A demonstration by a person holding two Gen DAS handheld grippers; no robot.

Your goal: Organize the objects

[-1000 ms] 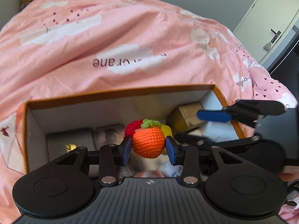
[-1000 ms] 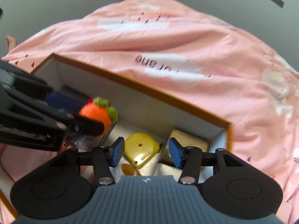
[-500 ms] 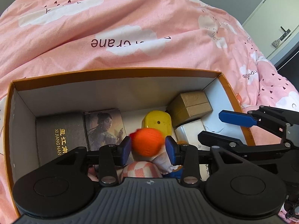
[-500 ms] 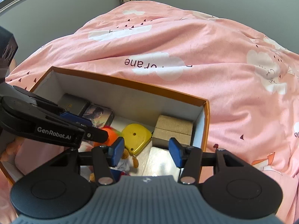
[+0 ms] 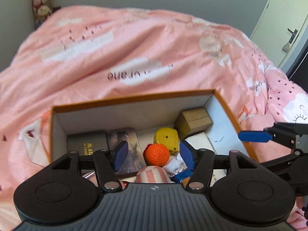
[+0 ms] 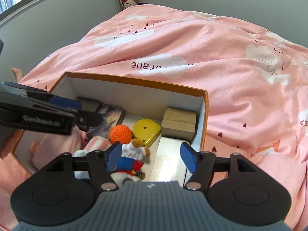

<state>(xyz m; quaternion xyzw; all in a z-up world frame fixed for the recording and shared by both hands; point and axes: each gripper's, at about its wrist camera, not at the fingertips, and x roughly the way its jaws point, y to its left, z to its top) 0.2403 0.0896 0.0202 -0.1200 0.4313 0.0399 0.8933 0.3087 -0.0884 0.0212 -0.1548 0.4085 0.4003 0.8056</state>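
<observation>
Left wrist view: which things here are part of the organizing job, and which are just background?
Part of the job:
- orange-rimmed box
- orange crochet ball, lying in the box
- yellow case
- cardboard block
- picture tin
- left gripper, jaws opening, clear of the ball

Background:
- pink duvet
- plush toys
- door

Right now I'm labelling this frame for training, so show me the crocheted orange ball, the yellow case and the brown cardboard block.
crocheted orange ball (image 5: 157, 153), left wrist view, middle of its rounded face.
yellow case (image 6: 146, 131), right wrist view, its flat top.
brown cardboard block (image 6: 179, 125), right wrist view, its front face.
</observation>
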